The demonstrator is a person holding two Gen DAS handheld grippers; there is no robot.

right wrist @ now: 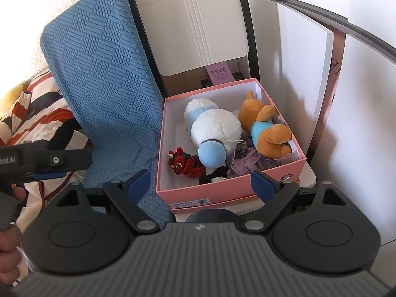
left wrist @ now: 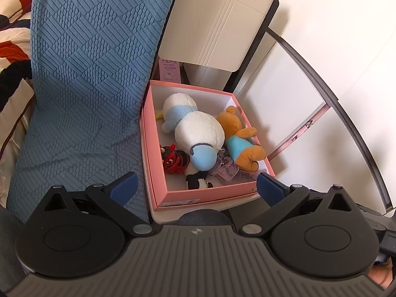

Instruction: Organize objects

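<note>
Plush toys, white duck (left wrist: pixel 195 128) and orange bear (left wrist: pixel 241 139), fill my pink box (left wrist: pixel 210 194); left gripper (left wrist: pixel 196 185) and right gripper (right wrist: pixel 201 182) spread wide, empty.

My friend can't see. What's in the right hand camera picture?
An open pink box holds soft toys: a white and blue plush, an orange bear in a blue shirt, a small red devil figure and some purple fabric. A blue textured blanket lies beside the box on the left. The right gripper is open in front, holding nothing.
</note>
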